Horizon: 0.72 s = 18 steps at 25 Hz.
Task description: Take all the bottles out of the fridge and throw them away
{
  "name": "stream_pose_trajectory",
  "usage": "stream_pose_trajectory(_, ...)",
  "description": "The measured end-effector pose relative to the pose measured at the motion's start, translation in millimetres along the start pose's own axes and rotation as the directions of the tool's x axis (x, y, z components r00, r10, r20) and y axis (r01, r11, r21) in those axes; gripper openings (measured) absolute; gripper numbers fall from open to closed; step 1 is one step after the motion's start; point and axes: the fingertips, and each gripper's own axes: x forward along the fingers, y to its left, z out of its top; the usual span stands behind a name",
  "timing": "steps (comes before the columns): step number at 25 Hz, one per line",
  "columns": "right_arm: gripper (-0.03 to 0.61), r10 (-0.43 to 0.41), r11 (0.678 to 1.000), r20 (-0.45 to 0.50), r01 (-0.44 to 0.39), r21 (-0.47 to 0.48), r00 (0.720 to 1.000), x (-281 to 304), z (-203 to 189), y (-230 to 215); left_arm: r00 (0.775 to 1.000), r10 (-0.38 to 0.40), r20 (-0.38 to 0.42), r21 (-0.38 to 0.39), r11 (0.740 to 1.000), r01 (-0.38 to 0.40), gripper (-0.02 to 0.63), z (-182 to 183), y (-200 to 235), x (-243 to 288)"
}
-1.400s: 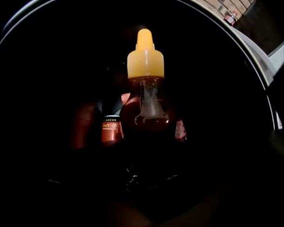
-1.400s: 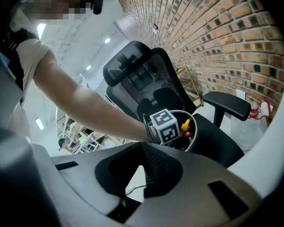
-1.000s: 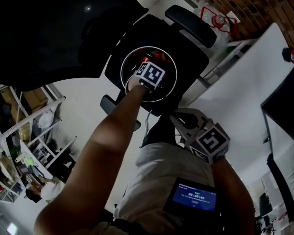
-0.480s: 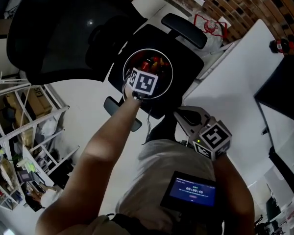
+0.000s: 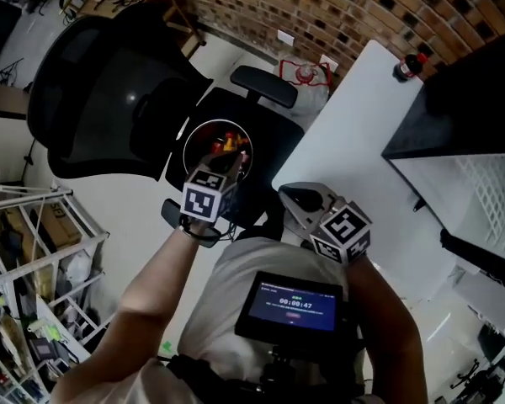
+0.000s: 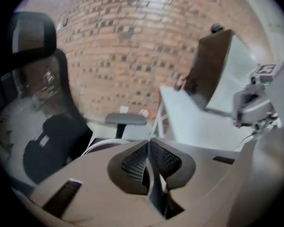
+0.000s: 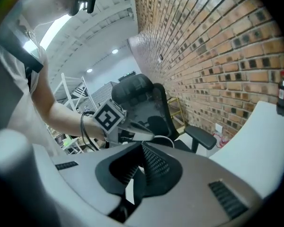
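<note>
Our L gripper [image 6: 149, 148]: jaws have just been closing and now meet pad to pad, nothing btwn them. In the head view it hangs just above the round white-rimmed bin [image 5: 188, 137], tips aimed down at the opening. Our R gripper [image 7: 141, 148]: jaws pressed together too, empty, held nearer our body and apart from the bin. The bin sits on the seat of the black office chair [image 5: 109, 99]. Inside it we see bottles [image 5: 227, 146], red and yellow bits showing, count unclear. One more bottle [image 5: 408, 64], dark w/ a red cap, stands upright at the far corner of the white table [image 5: 353, 133], right of the chair. A dark cabinet [image 5: 480, 91] is at the table's right side w/ a white wire grid below its top; we can't see its contents. A white bag w/ red print [image 5: 307, 72] lies on the floor by the brick wall [image 5: 362, 15].
</note>
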Motion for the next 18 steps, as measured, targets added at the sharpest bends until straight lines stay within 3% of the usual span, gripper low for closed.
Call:
stream_pose_trajectory(4, -0.012, -0.080, 0.997, 0.081, 0.080, -0.004, 0.993, -29.8, 18.8, -12.5, 0.988, -0.113, 0.106, 0.061, 0.992, 0.107, 0.010, 37.3, -41.0, -8.4)
stream_pose_trajectory(8, -0.012, -0.150, 0.989, 0.149, 0.149, 0.014, 0.977, -63.7, 26.7, -22.4, 0.958, -0.224, 0.180, 0.127, 0.971, 0.203, 0.008, 73.1, -82.7, -11.7)
stream_pose_trajectory(13, -0.012, -0.260, 0.966, 0.231, 0.250, 0.071, 0.938, -119.2, 19.9, -35.7, 0.919, -0.350, 0.183, 0.301, 0.910, 0.287, 0.011, 115.9, -147.1, -3.8)
stream_pose_trajectory(16, -0.012, -0.322, 0.946, 0.254, 0.302, 0.114, 0.912, -160.8, 3.8, -42.5, 0.892, -0.410, 0.191, 0.334, 0.882, 0.334, 0.011, 132.5, -191.8, 0.8)
stream_pose_trajectory(18, -0.012, -0.382, 0.923, 0.273, 0.351, 0.156, 0.883, -191.3, -5.7, -48.3, 0.865, -0.468, 0.180, 0.367, 0.848, 0.382, 0.011, 140.8, -225.8, 6.2)
